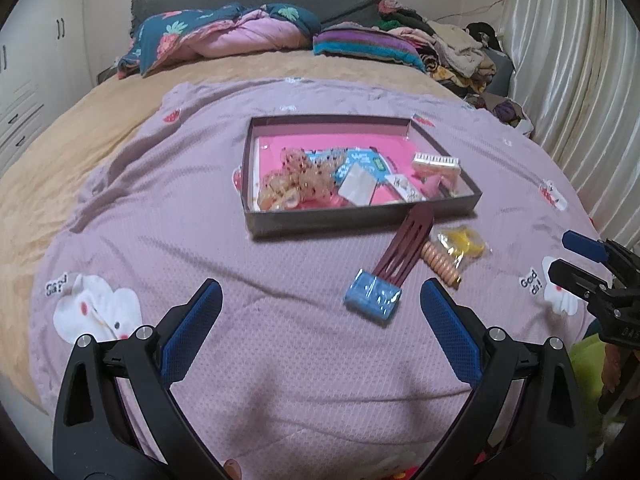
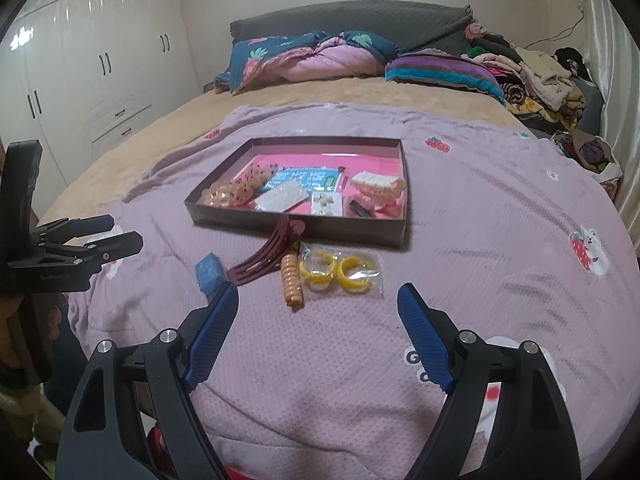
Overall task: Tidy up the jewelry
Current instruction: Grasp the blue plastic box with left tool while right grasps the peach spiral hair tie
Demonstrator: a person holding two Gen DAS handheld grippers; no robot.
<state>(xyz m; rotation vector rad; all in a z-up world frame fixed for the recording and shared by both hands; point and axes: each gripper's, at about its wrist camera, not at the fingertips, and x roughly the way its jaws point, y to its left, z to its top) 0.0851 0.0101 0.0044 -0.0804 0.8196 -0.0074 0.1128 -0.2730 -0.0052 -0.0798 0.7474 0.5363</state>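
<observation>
A shallow dark box [image 1: 360, 218] [image 2: 296, 228] with a pink floor lies on the lilac blanket and holds several hair pieces and packets. In front of it lie a maroon hair clip [image 1: 404, 248] [image 2: 266, 258], an orange spiral clip [image 1: 442, 266] [image 2: 291, 280], a clear bag of yellow hoops [image 1: 464, 242] [image 2: 340, 270] and a small blue packet [image 1: 373, 300] [image 2: 208, 272]. My left gripper [image 1: 320, 300] [image 2: 116, 232] is open and empty, near side of the blue packet. My right gripper [image 2: 318, 304] [image 1: 568, 254] is open and empty, just short of the spiral clip and hoops.
The lilac blanket [image 1: 200, 220] covers a tan bed. Folded quilts [image 1: 224, 36] and a pile of clothes [image 1: 452, 52] lie at the headboard. White wardrobes [image 2: 80, 80] stand on the left, a pale curtain [image 1: 580, 80] on the right.
</observation>
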